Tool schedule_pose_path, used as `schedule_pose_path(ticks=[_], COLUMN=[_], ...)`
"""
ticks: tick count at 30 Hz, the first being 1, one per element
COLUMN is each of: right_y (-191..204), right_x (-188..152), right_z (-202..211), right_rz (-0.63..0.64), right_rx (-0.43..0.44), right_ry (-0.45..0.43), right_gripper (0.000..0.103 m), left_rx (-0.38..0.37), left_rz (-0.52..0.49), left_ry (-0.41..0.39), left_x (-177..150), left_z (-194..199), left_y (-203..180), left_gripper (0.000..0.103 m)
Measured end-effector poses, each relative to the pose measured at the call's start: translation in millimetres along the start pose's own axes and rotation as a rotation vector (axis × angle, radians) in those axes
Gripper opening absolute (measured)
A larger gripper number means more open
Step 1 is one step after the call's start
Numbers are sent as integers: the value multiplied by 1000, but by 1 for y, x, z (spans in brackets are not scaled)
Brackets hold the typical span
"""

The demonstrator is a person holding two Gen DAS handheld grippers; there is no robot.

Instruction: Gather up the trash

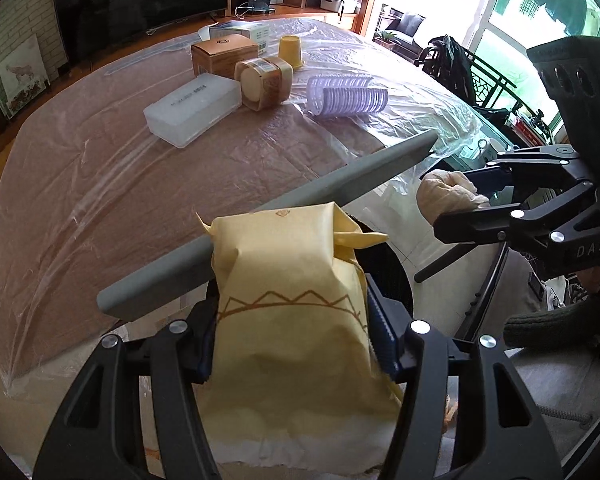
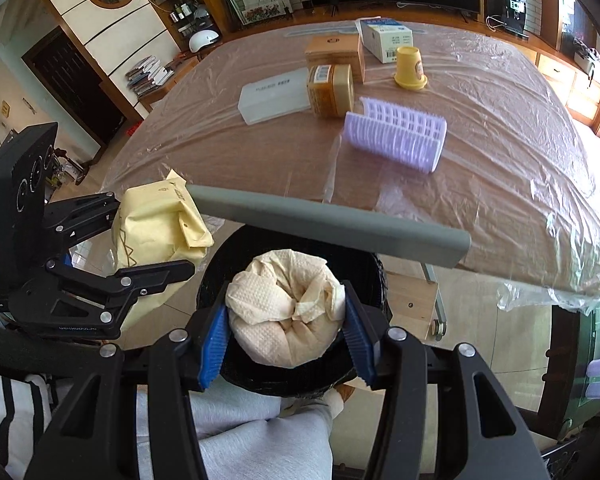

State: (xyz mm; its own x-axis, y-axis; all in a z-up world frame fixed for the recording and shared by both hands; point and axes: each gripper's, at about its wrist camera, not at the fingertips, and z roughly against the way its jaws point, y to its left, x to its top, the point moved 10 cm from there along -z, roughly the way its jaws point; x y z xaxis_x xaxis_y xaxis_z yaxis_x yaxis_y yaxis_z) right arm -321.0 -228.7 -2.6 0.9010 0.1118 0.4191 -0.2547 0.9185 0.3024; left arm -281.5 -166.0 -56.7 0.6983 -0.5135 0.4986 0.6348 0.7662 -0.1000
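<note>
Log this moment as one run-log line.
left tongs: shut on yellow paper bag | right tongs: shut on crumpled tissue | both above black bin | table items untouched

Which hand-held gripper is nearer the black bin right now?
Right. The right hand-held gripper holds the crumpled tissue directly over the black bin. The left hand-held gripper, gripping the yellow paper bag, sits beside the bin's rim.

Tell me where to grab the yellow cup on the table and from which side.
The yellow cup stands upside down, wide rim on the table, narrow base up. Grip across the upper body from above or from the near side; boxes crowd its far left side.
</note>
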Motion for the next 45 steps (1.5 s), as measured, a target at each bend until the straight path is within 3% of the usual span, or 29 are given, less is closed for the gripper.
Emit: schedule_pose_path(ticks=[13,42,44,45], right_y=[-6,-29,-25,-24], right_x=[-29,-27,-27,-28], right_z=[-26,-86,-85,-84], right_rz=[-20,-68,-70,-73], right_rx=[-11,-92,-68,-60], right_ry=[64,117,113,113], right_gripper=[50,51,55,69], left_rx=[0,49,51,53], left_rz=[-12,32,35,37], left_ry=[75,151,144,145], left_x=[-27,-33,-31,-30], left_z=[-26,-79,-77,-77], left_y=[-11,9,8,9], left_gripper=[59,59,65,72])
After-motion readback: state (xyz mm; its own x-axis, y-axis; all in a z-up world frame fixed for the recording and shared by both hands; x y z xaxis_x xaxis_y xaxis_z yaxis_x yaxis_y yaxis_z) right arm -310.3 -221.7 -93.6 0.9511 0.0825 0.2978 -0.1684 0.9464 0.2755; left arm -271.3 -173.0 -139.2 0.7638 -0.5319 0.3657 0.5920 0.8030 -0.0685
